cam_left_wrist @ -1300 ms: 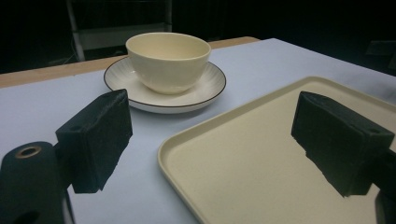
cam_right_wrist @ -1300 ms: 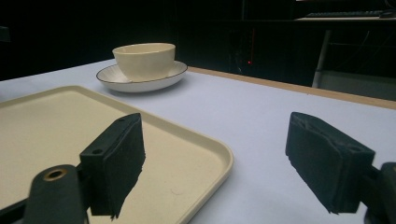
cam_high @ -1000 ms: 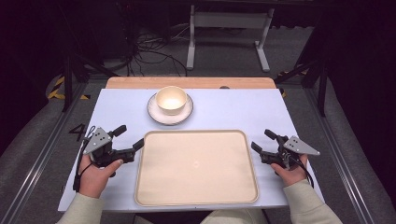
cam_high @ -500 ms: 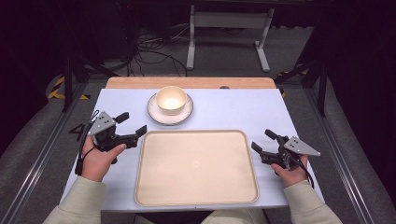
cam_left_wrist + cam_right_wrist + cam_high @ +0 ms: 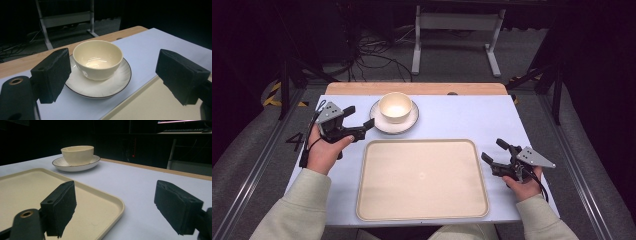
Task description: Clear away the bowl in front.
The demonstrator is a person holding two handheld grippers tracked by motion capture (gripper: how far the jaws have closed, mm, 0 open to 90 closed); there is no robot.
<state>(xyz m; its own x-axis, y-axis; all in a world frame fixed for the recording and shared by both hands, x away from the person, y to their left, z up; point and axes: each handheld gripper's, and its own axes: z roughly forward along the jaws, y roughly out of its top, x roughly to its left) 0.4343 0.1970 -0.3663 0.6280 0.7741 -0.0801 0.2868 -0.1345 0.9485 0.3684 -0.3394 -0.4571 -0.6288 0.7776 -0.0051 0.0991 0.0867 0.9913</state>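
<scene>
1. In the high view a cream tray (image 5: 422, 179) covers the middle of the table (image 5: 462, 117), its far edge just below the plate (image 5: 378, 124).
2. The bowl (image 5: 395, 107) stands upright on that plate, at about 11 o'clock from the tray's centre.
3. The left gripper (image 5: 360, 121) sits at 9 o'clock of the plate, jaws wide apart and empty, pointing at the bowl; nothing lies between them.
4. The right gripper (image 5: 493, 152) rests at 3 o'clock of the tray, spread wide, empty, well apart from the bowl.
</scene>
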